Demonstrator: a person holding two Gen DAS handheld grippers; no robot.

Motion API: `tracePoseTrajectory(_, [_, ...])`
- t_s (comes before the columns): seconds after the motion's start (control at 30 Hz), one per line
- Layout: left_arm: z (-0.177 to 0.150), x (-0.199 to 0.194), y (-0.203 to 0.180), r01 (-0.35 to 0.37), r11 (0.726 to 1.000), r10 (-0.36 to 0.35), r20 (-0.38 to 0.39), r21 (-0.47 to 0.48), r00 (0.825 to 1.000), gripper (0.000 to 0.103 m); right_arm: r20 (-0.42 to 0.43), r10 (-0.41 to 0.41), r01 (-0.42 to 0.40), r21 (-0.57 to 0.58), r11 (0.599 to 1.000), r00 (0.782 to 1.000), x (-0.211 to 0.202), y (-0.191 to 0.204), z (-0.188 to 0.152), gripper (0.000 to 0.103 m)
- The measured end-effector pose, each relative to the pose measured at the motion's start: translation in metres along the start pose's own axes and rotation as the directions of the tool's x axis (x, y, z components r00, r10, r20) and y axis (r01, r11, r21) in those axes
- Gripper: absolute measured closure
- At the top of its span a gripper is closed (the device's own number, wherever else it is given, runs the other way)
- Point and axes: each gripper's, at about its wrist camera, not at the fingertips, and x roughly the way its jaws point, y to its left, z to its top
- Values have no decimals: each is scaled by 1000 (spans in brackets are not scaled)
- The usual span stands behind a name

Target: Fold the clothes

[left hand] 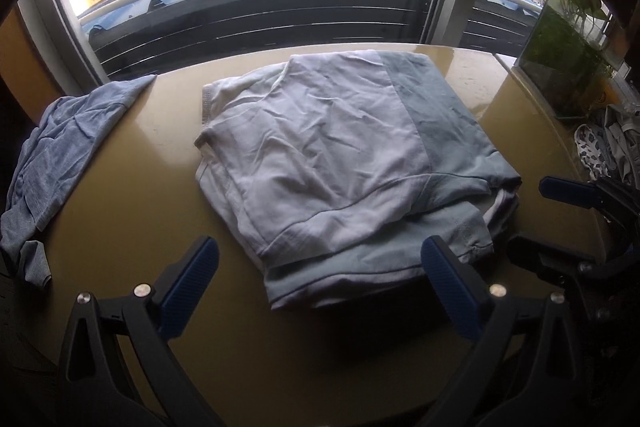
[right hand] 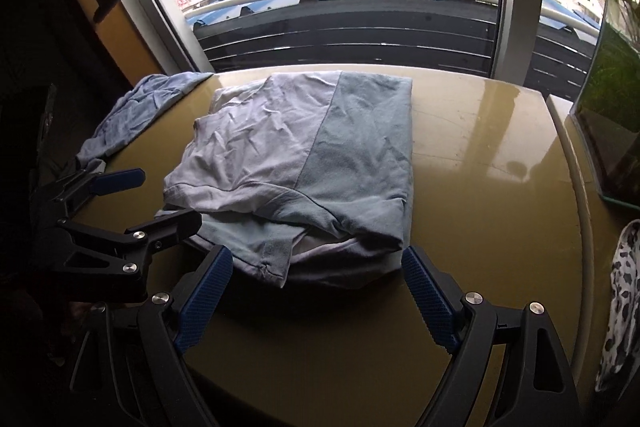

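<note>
A folded white and pale blue-grey garment [left hand: 340,155] lies in the middle of the tan table [left hand: 140,155]; it also shows in the right wrist view [right hand: 304,163]. My left gripper [left hand: 320,259] is open and empty, just short of the garment's near edge. My right gripper [right hand: 316,267] is open and empty at the garment's near right corner. In the left wrist view the right gripper [left hand: 560,211] shows at the right edge. In the right wrist view the left gripper [right hand: 160,199] shows at the left, open.
A crumpled blue garment [left hand: 52,155] hangs over the table's left edge, also seen in the right wrist view [right hand: 136,111]. A glass tank with plants [left hand: 568,55] stands at the right. Spotted cloth [right hand: 624,299] lies at the far right. A window is behind the table.
</note>
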Motion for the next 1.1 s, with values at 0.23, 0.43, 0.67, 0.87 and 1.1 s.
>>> tracePoseTrajectory(0.23, [2,-4,-16,-7,1000,7,12,10,1000,1,-3,-40,40,-14,999,999,-7,-3,-9,16])
tracePoseTrajectory(0.43, [3,-8,-26,-7,1000,7,23,5,1000,1,-2,-42,42,-10,999,999,-12,-8,-11,16])
tracePoseTrajectory(0.67, [3,-10,-26,-22,999,23,22,-33,999,1,4,-42,42,-2,999,999,-18,-15,-12,16])
tracePoseTrajectory(0.87, [2,-13,-30,-11,999,13,20,-53,1000,1,-1,-29,29,-50,998,1000,-20,-13,-13,16])
tracePoseTrajectory(1.1, [4,-19,-30,23,995,-20,25,-95,999,1,13,-29,30,-114,993,1000,-26,-4,-14,16])
